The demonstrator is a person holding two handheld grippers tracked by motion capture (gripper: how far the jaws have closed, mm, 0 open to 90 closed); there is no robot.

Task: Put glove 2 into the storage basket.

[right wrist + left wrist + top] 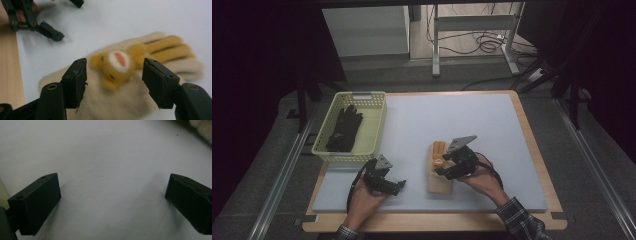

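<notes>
Glove [117, 82] under the right gripper [115, 82], cream knit with a yellow bear face and yellow fingers, lying flat on the pale mat [452, 120]. The right gripper's jaws stand spread, one either side of the bear face, and nothing is pinched between them; the glove lies just beyond and below the pads. The cuff end runs out toward the near side of the fingers, the yellow glove fingers point away past the far pad. In the high view the right gripper [443, 167] sits over the glove [438, 172], the right hand [482, 180] behind it.

Over to the left gripper [112, 195]: jaws wide apart, bare mat between the pads, a scrap of cream knit at the far corner beyond them. It [398, 185] rests near the mat's front edge, well short of the glove.

A black glove [344, 127] lies in the yellow basket [379, 120], far off to the left gripper's outer side.
</notes>
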